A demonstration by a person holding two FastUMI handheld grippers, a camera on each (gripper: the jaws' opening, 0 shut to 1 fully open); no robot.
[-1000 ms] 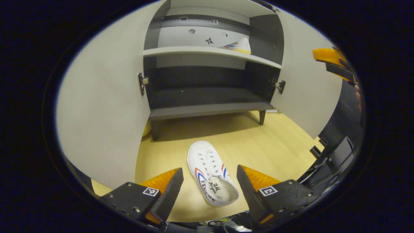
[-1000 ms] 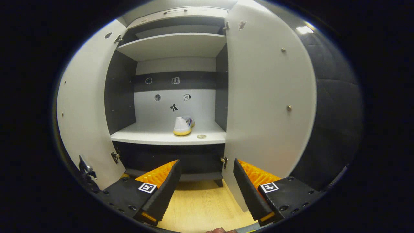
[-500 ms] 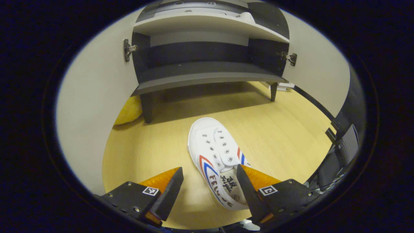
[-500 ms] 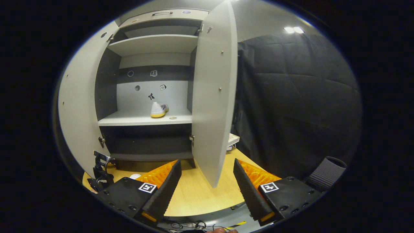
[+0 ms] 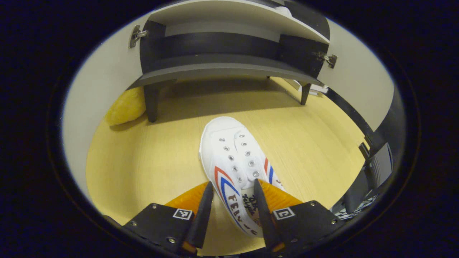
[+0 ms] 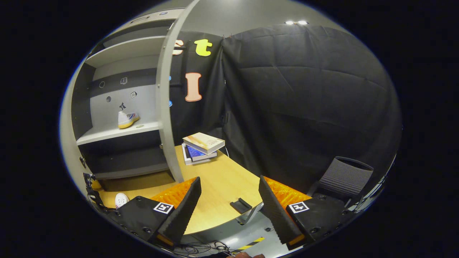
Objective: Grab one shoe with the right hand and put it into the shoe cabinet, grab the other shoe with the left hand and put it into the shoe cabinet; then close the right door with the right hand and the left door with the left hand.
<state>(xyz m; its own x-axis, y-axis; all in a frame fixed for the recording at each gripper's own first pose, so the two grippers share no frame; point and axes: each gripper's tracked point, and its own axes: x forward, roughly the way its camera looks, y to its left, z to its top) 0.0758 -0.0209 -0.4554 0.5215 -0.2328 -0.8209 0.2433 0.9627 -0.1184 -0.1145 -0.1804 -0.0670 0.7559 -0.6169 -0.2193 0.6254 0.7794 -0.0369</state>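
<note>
A white shoe (image 5: 233, 161) with red and blue stripes lies on the wooden floor, toe toward the shoe cabinet (image 5: 222, 68). My left gripper (image 5: 232, 184) is low over its heel end. One finger stands by the shoe's left side, the other over its opening. The jaws are half closed around that side wall, and a firm press is not evident. The second shoe (image 6: 127, 119) stands on the cabinet's middle shelf. Both doors hang open, including the right door (image 6: 165, 107). My right gripper (image 6: 229, 182) is open and empty, pointing right of the cabinet. The floor shoe's toe (image 6: 122, 200) peeks out at lower left.
A yellow lump (image 5: 123, 107) lies by the cabinet's left leg. A stack of books (image 6: 202, 147) sits on the floor behind the right door. A grey chair (image 6: 344, 179) stands at the right, and a small black part (image 6: 240, 205) lies near the floor's front edge.
My left gripper dropped onto the shoe and its fingers narrowed around the heel end. My right gripper swung right, away from the cabinet's inside, and stayed open.
</note>
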